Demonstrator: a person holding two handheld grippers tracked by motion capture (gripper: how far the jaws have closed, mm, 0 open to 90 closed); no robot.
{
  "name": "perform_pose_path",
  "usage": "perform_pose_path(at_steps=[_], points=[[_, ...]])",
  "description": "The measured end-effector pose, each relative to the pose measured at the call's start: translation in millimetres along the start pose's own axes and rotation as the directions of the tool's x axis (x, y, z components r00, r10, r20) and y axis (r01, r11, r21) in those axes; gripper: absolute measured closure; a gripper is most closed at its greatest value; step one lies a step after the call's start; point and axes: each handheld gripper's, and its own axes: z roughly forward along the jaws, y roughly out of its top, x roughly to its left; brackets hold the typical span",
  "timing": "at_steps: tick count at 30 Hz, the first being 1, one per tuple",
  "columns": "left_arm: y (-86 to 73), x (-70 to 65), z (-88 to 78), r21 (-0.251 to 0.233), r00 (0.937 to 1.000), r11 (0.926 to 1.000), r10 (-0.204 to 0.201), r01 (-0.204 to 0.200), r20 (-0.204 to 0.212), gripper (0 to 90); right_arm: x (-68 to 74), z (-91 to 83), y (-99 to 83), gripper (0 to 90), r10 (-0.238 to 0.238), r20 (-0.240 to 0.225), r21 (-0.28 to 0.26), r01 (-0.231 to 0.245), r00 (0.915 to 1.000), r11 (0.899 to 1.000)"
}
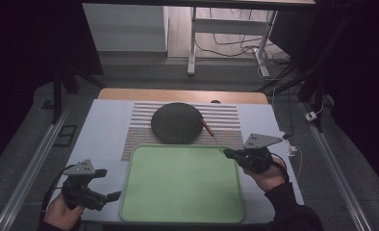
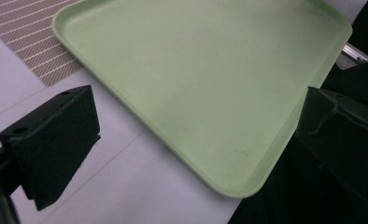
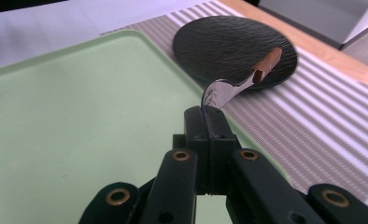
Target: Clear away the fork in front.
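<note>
Table: green tray [image 1: 183, 185] bare; right tool [image 3: 209, 114] clamps spoon [image 3: 229, 88].

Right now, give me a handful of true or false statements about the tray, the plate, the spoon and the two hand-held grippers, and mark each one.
1. The right hand-held gripper is shut on the spoon. True.
2. The spoon is gripped by its wooden handle. False: the jaws pinch the metal bowl end, and the brown handle points away toward the black plate.
3. The green tray has nothing lying on it. True.
4. The black plate sits inside the green tray. False: it rests on the striped mat beyond the tray.
5. The left hand-held gripper is clamped on the tray's rim. False: its jaws stand wide apart with nothing pinched, near a corner of the tray.
</note>
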Motion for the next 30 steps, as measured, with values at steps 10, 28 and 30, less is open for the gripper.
perform_pose_path(at_steps=[10,28,30], points=[[23.7,1.6,17.6,0.018,0.9973,0.999,0.04,-0.041,0.061,0.0,12.7,-10.0,-5.9,90.0,0.002,-0.093,-0.027,-0.005,0.9957,1.0],[70.5,-2.9,60.2,0.045,0.9755,0.9815,0.179,-0.186,0.128,0.0,39.8,-5.5,-13.9,90.0,-0.031,-0.266,-0.042,0.021,0.9635,0.999],[75.3,-4.0,64.1,0.05,0.9713,0.9774,0.198,-0.206,0.133,0.0,43.2,-4.6,-14.0,90.0,-0.036,-0.29,-0.045,0.024,0.9563,0.999]])
